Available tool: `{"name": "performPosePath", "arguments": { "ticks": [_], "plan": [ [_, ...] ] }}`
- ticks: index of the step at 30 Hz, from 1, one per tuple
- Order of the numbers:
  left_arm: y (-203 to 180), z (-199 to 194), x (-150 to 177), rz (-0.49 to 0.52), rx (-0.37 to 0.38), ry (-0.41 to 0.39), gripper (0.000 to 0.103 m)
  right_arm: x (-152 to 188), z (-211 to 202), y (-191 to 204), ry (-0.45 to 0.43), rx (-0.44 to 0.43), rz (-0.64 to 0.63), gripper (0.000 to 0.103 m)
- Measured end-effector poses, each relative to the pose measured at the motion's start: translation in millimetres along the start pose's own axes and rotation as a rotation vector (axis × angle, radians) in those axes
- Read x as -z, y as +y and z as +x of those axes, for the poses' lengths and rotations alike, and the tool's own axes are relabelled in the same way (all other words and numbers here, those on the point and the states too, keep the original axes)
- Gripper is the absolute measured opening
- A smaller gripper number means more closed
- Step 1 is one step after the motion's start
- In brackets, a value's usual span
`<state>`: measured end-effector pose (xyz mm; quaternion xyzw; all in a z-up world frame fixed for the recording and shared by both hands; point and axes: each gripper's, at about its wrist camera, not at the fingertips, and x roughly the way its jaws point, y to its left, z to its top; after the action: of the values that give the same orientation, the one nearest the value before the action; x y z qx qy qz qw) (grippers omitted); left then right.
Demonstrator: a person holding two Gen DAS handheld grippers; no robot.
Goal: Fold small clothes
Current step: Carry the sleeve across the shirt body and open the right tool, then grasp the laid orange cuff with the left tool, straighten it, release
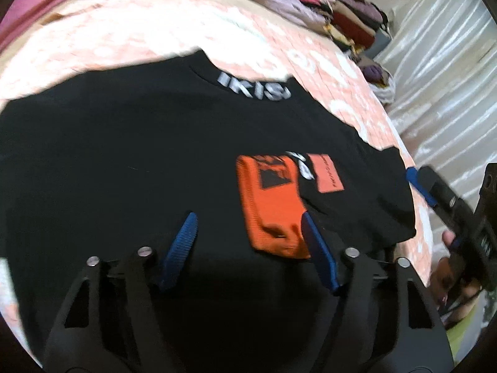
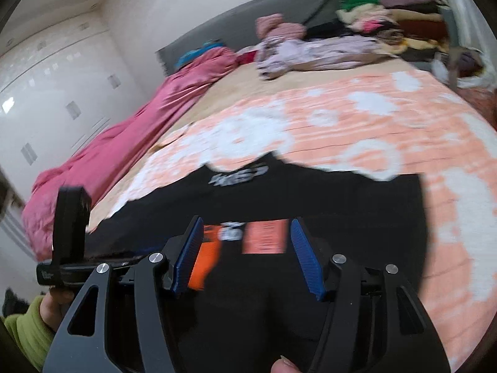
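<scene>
Left wrist view: we see the left gripper (image 1: 248, 233) at the lower centre of the frame, its blue pads (image 1: 180, 248) set partly apart with nothing pinched between them. Beneath it the black shirt (image 1: 124, 161) lies spread flat on the peach-and-white bedspread (image 1: 326, 62) and fills most of the frame. Its collar lettering (image 1: 254, 85) sits at upper centre, and an orange print (image 1: 273, 205) lies between the fingertips, close to the right-hand pad. The right gripper (image 1: 417, 183) enters at the right edge, beside the shirt's right border.

Right wrist view: we see the right gripper (image 2: 247, 248) at lower centre, jaws partly apart and gripping nothing, above the same shirt. A pink blanket (image 2: 124, 136) runs along the left of the frame. A pile of clothes (image 2: 388, 21) occupies the upper right. A green sleeve (image 2: 25, 332) shows at lower left.
</scene>
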<state>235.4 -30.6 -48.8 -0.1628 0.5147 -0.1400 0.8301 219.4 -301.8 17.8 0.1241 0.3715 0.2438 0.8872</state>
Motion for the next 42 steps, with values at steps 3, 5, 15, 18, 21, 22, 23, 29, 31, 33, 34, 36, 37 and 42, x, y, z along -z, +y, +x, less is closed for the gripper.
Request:
{"name": "performPosePath", "arguments": {
  "ticks": [3, 5, 15, 18, 21, 22, 23, 29, 31, 33, 34, 36, 37, 42],
  "plan": [
    [-15.5, 15.0, 1.0, 0.011, -0.005, 0.014, 0.05, -9.0, -24.3, -37.8, -0.028, 0.065, 0.054, 0.058],
    [-26.7, 21.2, 0.5, 0.025, -0.038, -0.001, 0.027, -12.9, -36.3, -56.6, -0.036, 0.098, 0.069, 0.058],
    [-35.6, -10.1, -26.4, 0.055, -0.031, -0.093, 0.01, -46.5, -90.5, -118.7, -0.054, 0.301, 0.021, 0.058],
    [-26.9, -35.4, -36.8, 0.051, -0.031, -0.139, 0.01, -61.7, -109.1, -121.5, -0.095, 0.322, 0.014, 0.058],
    [-15.1, -59.6, -47.0, 0.053, -0.045, -0.176, 0.01, -77.0, -125.4, -114.0, -0.144, 0.311, 0.003, 0.058],
    [-7.2, -66.3, -51.0, 0.053, -0.058, -0.181, 0.01, -80.9, -129.2, -107.5, -0.162, 0.299, -0.005, 0.058],
    [-2.0, -68.9, -52.2, 0.05, -0.071, -0.181, 0.01, -82.6, -131.1, -102.8, -0.169, 0.287, -0.011, 0.058],
    [37.6, -64.0, -47.6, -0.01, -0.127, -0.151, 0.01, -74.8, -90.4, -56.6, -0.104, 0.195, -0.056, 0.058],
    [50.0, -60.9, -43.0, -0.029, -0.131, -0.14, 0.01, -65.2, -65.5, -42.0, -0.063, 0.161, -0.062, 0.058],
    [54.6, -56.0, -41.8, -0.028, -0.14, -0.128, 0.011, -55.8, -42.3, -31.8, -0.022, 0.128, -0.054, 0.058],
    [57.9, -52.7, -39.6, -0.023, -0.152, -0.119, 0.011, -47.2, -26.1, -23.2, 0.004, 0.107, -0.052, 0.058],
    [64.1, -49.3, -35.4, -0.029, -0.159, -0.109, 0.011, -33.0, -2.8, -9.6, 0.047, 0.087, -0.069, 0.058],
    [66.4, -48.4, -33.9, -0.03, -0.163, -0.108, 0.012, -28.3, 5.5, -3.0, 0.061, 0.084, -0.076, 0.058],
    [75.5, -44.0, -27.5, -0.025, -0.191, -0.102, 0.014, 3.3, 48.1, 24.1, 0.139, 0.11, -0.114, 0.058]
  ]
}}
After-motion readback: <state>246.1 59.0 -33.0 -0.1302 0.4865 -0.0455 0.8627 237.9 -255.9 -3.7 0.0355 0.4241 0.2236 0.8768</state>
